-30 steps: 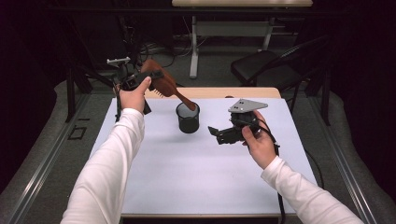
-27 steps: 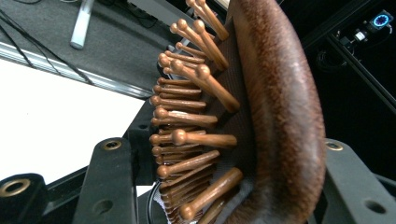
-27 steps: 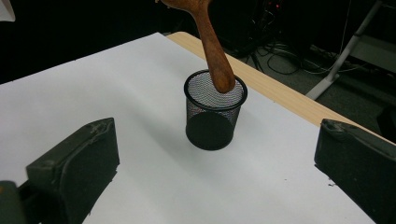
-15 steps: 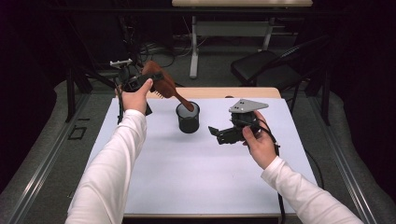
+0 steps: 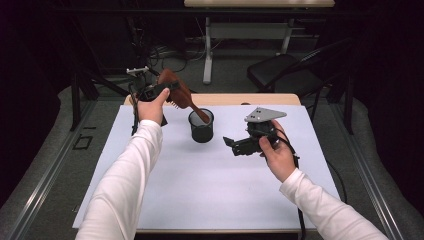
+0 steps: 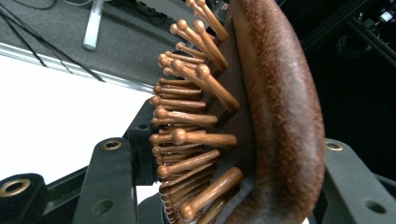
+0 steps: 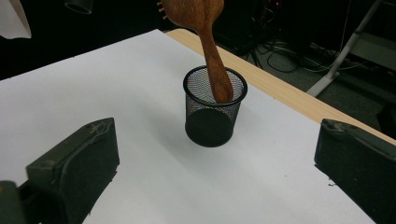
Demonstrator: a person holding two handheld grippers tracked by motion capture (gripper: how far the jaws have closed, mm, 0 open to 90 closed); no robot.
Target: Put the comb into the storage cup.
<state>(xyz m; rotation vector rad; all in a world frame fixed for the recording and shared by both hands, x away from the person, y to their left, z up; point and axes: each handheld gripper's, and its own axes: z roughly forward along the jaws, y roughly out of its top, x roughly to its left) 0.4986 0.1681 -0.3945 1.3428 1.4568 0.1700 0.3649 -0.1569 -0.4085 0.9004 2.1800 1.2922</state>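
The hairbrush (image 5: 181,95) was held clamped by its head in the left tool (image 5: 159,91), its handle tip already inside the mesh cup (image 5: 201,126); release remained. The right tool (image 5: 235,145) was kept wide open, empty.

white table cover (image 5: 200,190) spread flat, wooden table edge (image 5: 225,98) exposed along its far side. beyond the fingers: dark folding chair (image 5: 285,75), pale desk frame leg (image 5: 207,50), loose cables (image 5: 165,52) on grey floor.

mesh cup (image 5: 201,127) mid-table (image 5: 200,200), hairbrush (image 5: 181,95) handle in it (head tilted left), right gripper (image 5: 231,145) to its right
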